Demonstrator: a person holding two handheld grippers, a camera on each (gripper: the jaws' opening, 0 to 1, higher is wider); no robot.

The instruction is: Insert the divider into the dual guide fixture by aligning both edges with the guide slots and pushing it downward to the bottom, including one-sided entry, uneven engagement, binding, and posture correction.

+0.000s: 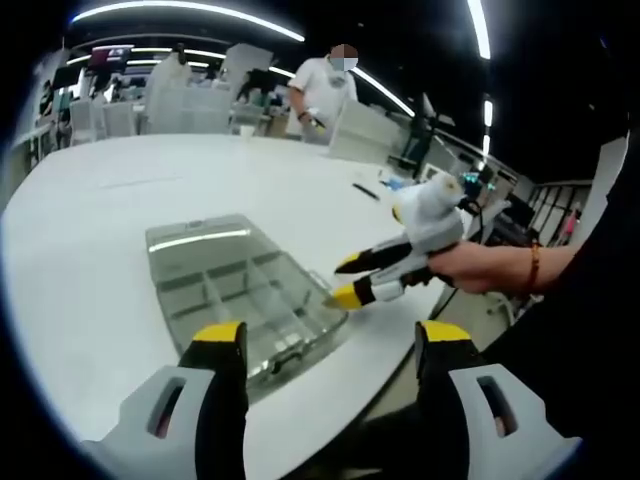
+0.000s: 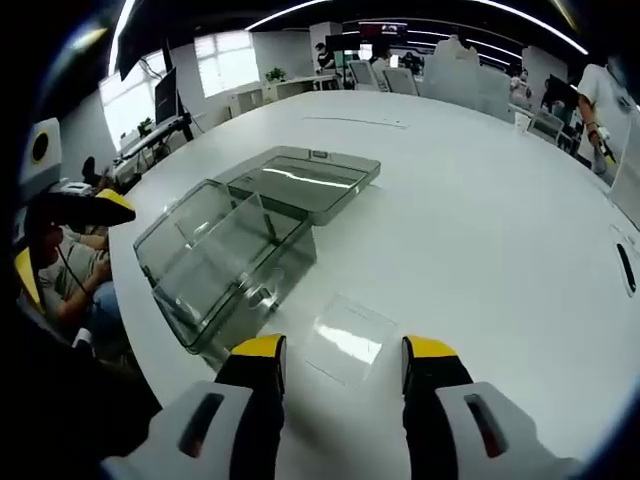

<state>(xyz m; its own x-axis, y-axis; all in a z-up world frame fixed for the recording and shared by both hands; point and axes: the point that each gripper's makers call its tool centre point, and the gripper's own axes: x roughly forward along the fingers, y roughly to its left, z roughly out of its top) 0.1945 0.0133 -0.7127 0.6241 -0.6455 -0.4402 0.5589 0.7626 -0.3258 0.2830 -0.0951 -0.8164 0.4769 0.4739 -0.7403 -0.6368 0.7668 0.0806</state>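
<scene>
Lying flat by box [image 2: 225, 255]: prob. divider [image 2: 350, 337].

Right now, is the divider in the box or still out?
Out: the clear divider lies flat on the white table, beside the box, before the right tool.

Both tongs: white bodies w/ slotted cutouts, black jaws, yellow tips — left [image 1: 332, 338], right [image 2: 343, 352]. Beaded bracelet [image 1: 534, 266] on wrist; dark sleeve.

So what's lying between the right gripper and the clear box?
In the right gripper view, a flat clear divider lies on the white table, just ahead of the open right gripper and beside the clear box.
</scene>
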